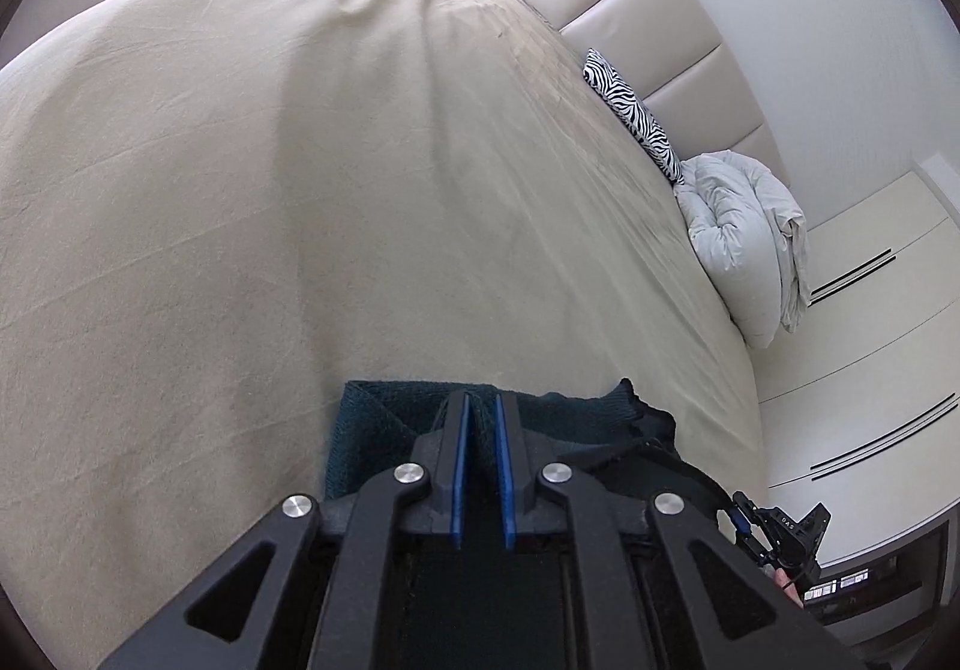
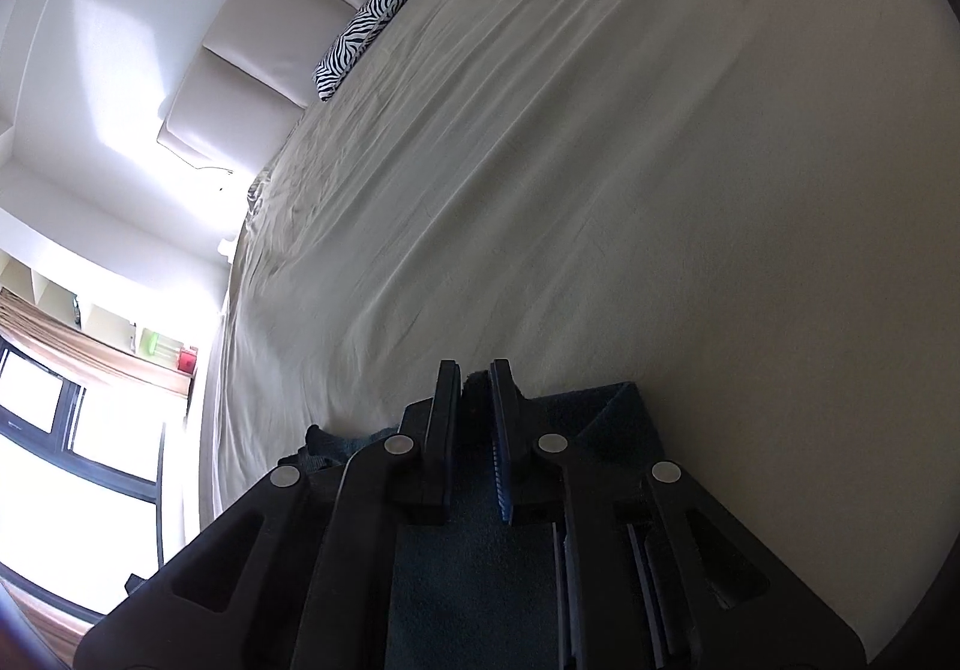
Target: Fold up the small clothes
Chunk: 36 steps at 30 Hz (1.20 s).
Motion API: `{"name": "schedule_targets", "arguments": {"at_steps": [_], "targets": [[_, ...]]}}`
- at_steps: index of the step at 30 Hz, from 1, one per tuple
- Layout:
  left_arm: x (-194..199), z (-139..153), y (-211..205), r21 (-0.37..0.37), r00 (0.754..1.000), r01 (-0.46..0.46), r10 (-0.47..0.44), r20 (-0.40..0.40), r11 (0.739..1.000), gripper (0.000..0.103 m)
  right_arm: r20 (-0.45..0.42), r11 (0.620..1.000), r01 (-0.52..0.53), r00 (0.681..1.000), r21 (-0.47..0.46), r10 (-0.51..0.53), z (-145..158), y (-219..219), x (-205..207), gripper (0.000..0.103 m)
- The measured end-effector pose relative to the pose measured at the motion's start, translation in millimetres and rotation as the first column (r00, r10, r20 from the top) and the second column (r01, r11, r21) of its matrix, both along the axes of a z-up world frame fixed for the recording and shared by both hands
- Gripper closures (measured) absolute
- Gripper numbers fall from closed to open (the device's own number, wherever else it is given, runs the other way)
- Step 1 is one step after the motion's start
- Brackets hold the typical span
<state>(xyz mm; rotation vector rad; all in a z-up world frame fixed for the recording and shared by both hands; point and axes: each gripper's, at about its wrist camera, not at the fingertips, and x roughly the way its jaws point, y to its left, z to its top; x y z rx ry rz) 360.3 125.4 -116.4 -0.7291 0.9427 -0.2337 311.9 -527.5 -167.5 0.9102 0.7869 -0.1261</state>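
Observation:
A dark teal knitted garment (image 1: 372, 430) lies on the beige bed sheet (image 1: 300, 190) right under both grippers. My left gripper (image 1: 481, 400) points down at it with its blue pads a little apart and a fold of the cloth loose between them. In the right wrist view the same garment (image 2: 606, 418) spreads under my right gripper (image 2: 475, 367), whose narrow gap is filled by a tuft of the cloth standing up between the fingertips. The right gripper (image 1: 774, 526) also shows at the lower right of the left wrist view, beside a dark part of the garment.
A zebra-print pillow (image 1: 633, 111) and a bundled white duvet (image 1: 744, 238) lie along the padded headboard (image 1: 648, 9). White wardrobe doors (image 1: 870, 310) stand beyond the bed's edge. A bright window (image 2: 60, 430) is at the left of the right wrist view.

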Motion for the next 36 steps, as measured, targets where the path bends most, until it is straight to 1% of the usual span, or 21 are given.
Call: {"name": "schedule_targets", "arguments": {"at_steps": [1, 2, 3, 4, 7, 10, 12, 14, 16, 18, 21, 23, 26, 27, 29, 31, 33, 36], "targets": [[1, -3, 0, 0.001, 1.0, 0.002, -0.002, -0.007, 1.0, 0.079, -0.015, 0.999, 0.004, 1.0, -0.032, -0.004, -2, 1, 6, 0.08], [-1, -4, 1, 0.0, 1.0, 0.002, -0.002, -0.01, 1.0, 0.062, -0.035, 0.998, 0.008, 0.999, -0.055, -0.01, -5, 2, 10, 0.063], [-3, -4, 2, 0.003, 1.0, -0.006, 0.006, -0.011, 1.0, 0.05, -0.039, 0.998, 0.01, 0.999, -0.061, -0.012, -6, 3, 11, 0.053], [-7, -3, 4, 0.001, 1.0, -0.015, 0.015, -0.005, 1.0, 0.049, -0.03, 0.998, 0.012, 0.999, -0.065, -0.014, -6, 4, 10, 0.048], [-22, 5, 9, -0.015, 0.999, -0.023, 0.024, 0.023, 1.0, 0.049, -0.021, 0.994, 0.012, 1.0, -0.106, -0.014, -3, 6, 3, 0.048], [-45, 18, 6, 0.04, 0.997, -0.011, 0.008, 0.072, 0.999, 0.049, -0.01, 0.993, -0.025, 1.0, -0.117, 0.024, 4, 13, -11, 0.048], [-61, 20, -1, 0.097, 0.996, 0.013, -0.021, 0.081, 0.995, 0.049, -0.015, 0.982, -0.074, 0.997, -0.176, 0.073, 13, 23, -25, 0.048], [-73, 16, -8, 0.161, 0.997, 0.026, -0.038, 0.07, 0.987, 0.049, -0.033, 0.962, -0.131, 0.991, -0.238, 0.127, 20, 38, -37, 0.048], [-84, 10, -11, 0.183, 0.997, 0.035, -0.046, 0.058, 0.983, 0.049, -0.055, 0.94, -0.185, 0.983, -0.286, 0.177, 23, 52, -50, 0.048], [-95, 4, -14, 0.214, 0.998, 0.034, -0.045, 0.047, 0.976, 0.049, -0.091, 0.91, -0.236, 0.972, -0.34, 0.218, 23, 70, -62, 0.048], [-113, 1, -21, 0.27, 0.996, 0.048, -0.066, 0.057, 0.962, 0.051, -0.123, 0.873, -0.281, 0.96, -0.398, 0.252, 22, 93, -79, 0.048], [-121, 1, -27, 0.31, 0.995, 0.058, -0.08, 0.059, 0.949, 0.054, -0.126, 0.865, -0.29, 0.957, -0.408, 0.262, 21, 99, -93, 0.048], [-127, -3, -30, 0.349, 0.994, 0.068, -0.093, 0.055, 0.935, 0.056, -0.132, 0.86, -0.275, 0.961, -0.431, 0.241, 20, 95, -115, 0.048], [-128, -5, -30, 0.357, 0.995, 0.069, -0.092, 0.048, 0.932, 0.061, -0.134, 0.856, -0.266, 0.964, -0.442, 0.231, 20, 93, -119, 0.048], [-129, -10, -27, 0.363, 0.995, 0.068, -0.088, 0.037, 0.929, 0.066, -0.138, 0.855, -0.258, 0.966, -0.45, 0.219, 17, 89, -124, 0.048], [-129, -16, -25, 0.373, 0.997, 0.068, -0.081, 0.019, 0.925, 0.067, -0.144, 0.861, -0.249, 0.968, -0.443, 0.206, 15, 85, -129, 0.048], [-132, -19, -24, 0.37, 0.997, 0.068, -0.081, 0.019, 0.927, 0.069, -0.153, 0.863, -0.252, 0.967, -0.438, 0.204, 10, 81, -131, 0.048], [-133, -18, -31, 0.418, 0.995, 0.078, -0.097, 0.024, 0.905, 0.07, -0.193, 0.863, -0.266, 0.961, -0.43, 0.2, -3, 78, -133, 0.05]]}}
